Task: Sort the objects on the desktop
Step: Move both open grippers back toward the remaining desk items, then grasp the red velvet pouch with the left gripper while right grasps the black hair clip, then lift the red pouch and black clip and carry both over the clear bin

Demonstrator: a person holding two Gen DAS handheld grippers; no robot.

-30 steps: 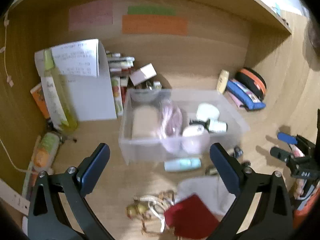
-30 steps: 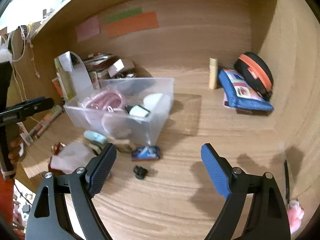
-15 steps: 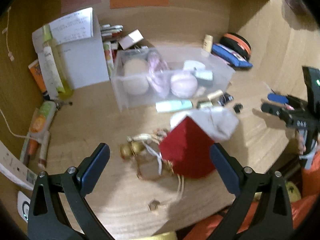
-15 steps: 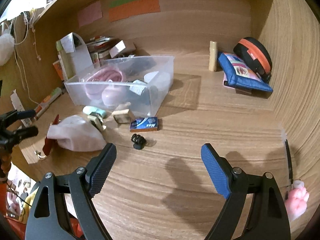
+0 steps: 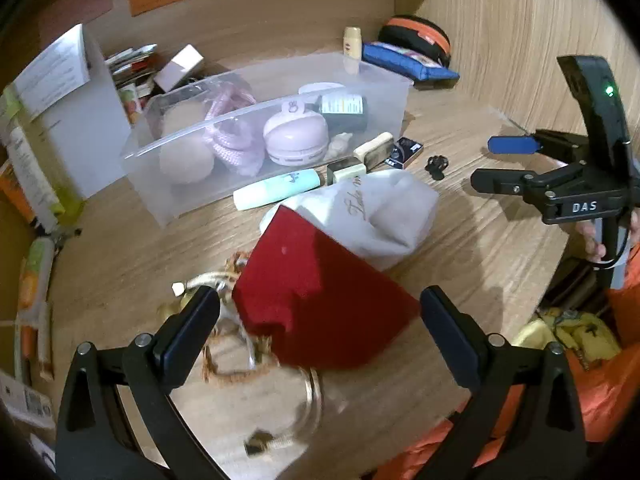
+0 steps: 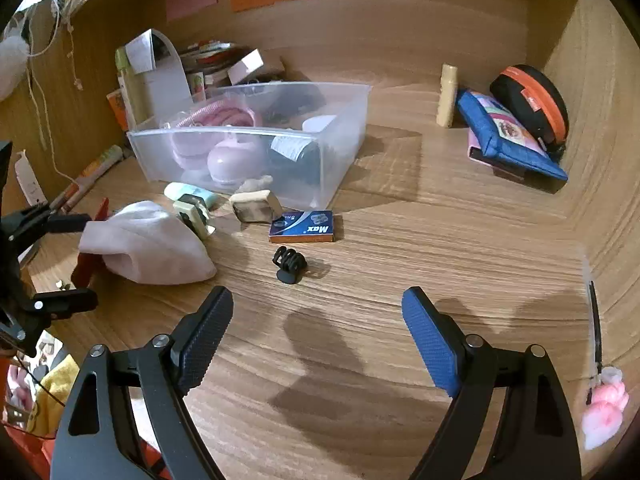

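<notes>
Both jaws apart: left hand-held gripper (image 5: 320,316) over red pouch (image 5: 316,296) near worktop (image 6: 400,280) front edge; right hand-held gripper (image 6: 318,320) empty, near black clip (image 6: 289,265).

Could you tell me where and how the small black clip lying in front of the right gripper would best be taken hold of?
Probably across the black clip's ribbed upper body, coming down from above and from the near side. It lies alone on bare desk, clear of the blue staple box behind it, and the right gripper is open just short of it.
</notes>
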